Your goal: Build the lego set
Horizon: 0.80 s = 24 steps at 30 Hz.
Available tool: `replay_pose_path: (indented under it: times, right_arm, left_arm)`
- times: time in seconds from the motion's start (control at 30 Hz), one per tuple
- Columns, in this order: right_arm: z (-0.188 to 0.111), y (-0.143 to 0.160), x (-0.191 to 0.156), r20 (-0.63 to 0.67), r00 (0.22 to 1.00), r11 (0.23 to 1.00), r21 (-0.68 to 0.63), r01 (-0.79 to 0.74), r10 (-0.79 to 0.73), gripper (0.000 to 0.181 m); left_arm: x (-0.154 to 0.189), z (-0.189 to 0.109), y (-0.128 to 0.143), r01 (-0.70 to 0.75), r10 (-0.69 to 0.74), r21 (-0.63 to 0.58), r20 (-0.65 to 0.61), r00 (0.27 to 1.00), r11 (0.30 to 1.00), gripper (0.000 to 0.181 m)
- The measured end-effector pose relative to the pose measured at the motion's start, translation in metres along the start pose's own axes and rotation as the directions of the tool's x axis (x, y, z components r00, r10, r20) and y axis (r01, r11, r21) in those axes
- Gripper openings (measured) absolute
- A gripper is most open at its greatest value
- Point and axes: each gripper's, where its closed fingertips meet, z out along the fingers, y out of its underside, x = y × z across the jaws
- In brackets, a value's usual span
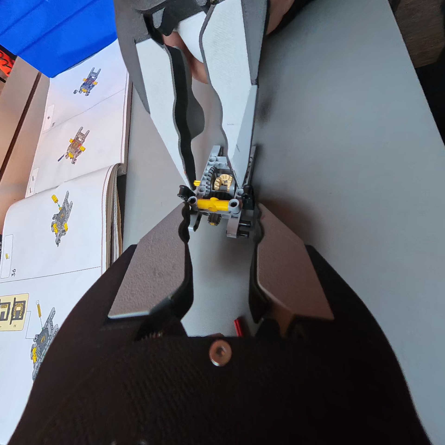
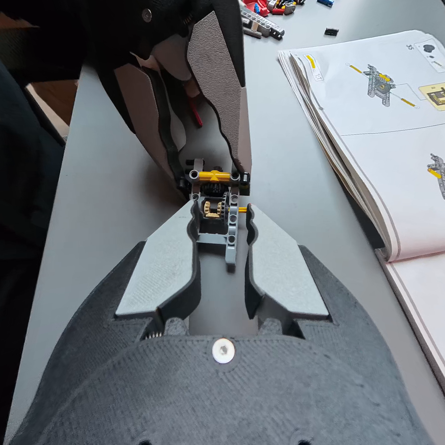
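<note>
Now, grey table (image 2: 120, 168), wide and bare under me; open instruction booklet (image 2: 385, 144) lies off to one side, loose parts (image 2: 265, 21) at the far end

Lego frame (image 2: 216, 212) sits mid-table between my two grippers, which meet nose to nose. Left gripper (image 1: 220, 212): jaws part open, tips clamped on the frame's end by the yellow crossbar (image 1: 213, 204). Right gripper (image 2: 222, 212): jaws part open, one tip against the frame's side, the other touching the small yellow axle (image 2: 243, 209)

Handling, my guess: light, stiff plastic, smooth and slippery; pinned joints may pop if squeezed crooked. Grip the grey side beams, never the gears (image 2: 213, 210). Red rod (image 1: 238, 327) lies loose under my left gripper
</note>
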Motion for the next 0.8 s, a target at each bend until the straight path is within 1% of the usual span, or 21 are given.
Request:
replay_pose_path:
  times: [0.2, 0.53, 0.63, 0.7, 0.8]
  right_arm:
    - [-0.0005, 0.0008, -0.0027, 0.003, 0.999, 0.999, -0.002, 0.041, -0.041, 0.035]
    - [-0.0007, 0.0010, -0.0032, 0.021, 0.999, 0.999, 0.000, 0.036, -0.036, 0.035]
    - [-0.0013, -0.0005, 0.0000, 0.015, 1.000, 1.000, 0.011, 0.012, -0.012, 0.036]
    - [-0.0028, -0.0014, 0.0001, 0.008, 1.000, 1.000, 0.020, 0.021, -0.021, 0.037]
    - [-0.0053, -0.0035, 0.0018, -0.038, 0.998, 0.998, 0.036, 0.059, -0.057, 0.039]
  left_arm:
    - [0.0026, 0.0000, -0.0009, -0.014, 0.014, 0.007, -0.012, 1.000, 1.000, 0.051]
    - [0.0038, 0.0000, -0.0010, -0.018, 0.018, 0.008, -0.018, 1.000, 1.000, 0.051]
    - [0.0003, 0.0003, -0.0004, -0.018, 0.018, 0.006, 0.004, 1.000, 1.000, 0.051]
    - [0.0003, 0.0004, -0.0005, -0.017, 0.017, 0.007, 0.004, 1.000, 1.000, 0.051]
    - [0.0000, 0.0010, 0.0009, 0.014, -0.014, -0.001, -0.018, 1.000, 1.000, 0.051]
